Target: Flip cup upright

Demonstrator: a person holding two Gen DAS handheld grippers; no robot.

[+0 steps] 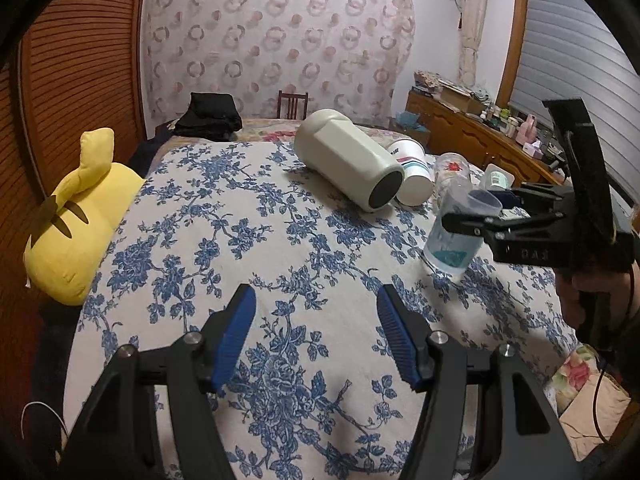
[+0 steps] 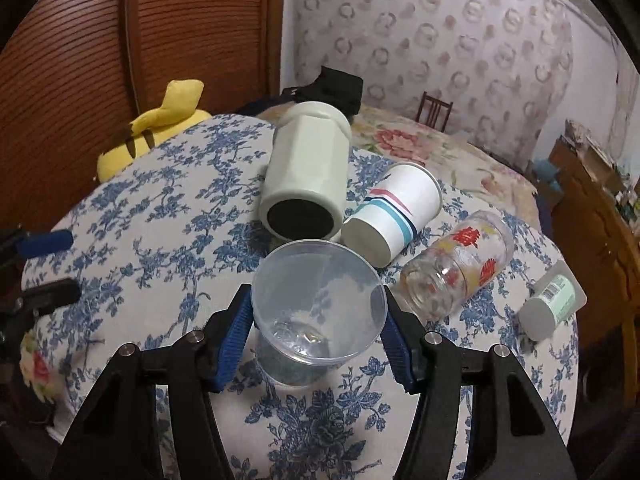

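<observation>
the right gripper (image 2: 318,328) clasps the clear cup (image 2: 318,304) (mouth up); the left gripper (image 1: 316,330) gapes wide.

We are in a home bedroom. We work over a bed spread with a blue floral sheet (image 1: 280,264), a yellow plush toy (image 1: 76,224) at its edge. We see folded dark clothes (image 1: 212,116), a patterned curtain (image 1: 280,36), a wooden chair (image 1: 293,104), and a cluttered wooden dresser (image 1: 460,128) along the wall.

Clear cup (image 2: 318,312) stands mouth-up on the bed (image 2: 160,240) between the right tool's (image 2: 318,334) fingers; behind it lie the mug (image 2: 306,176), paper cup (image 2: 394,216) and glass (image 2: 460,268).
</observation>
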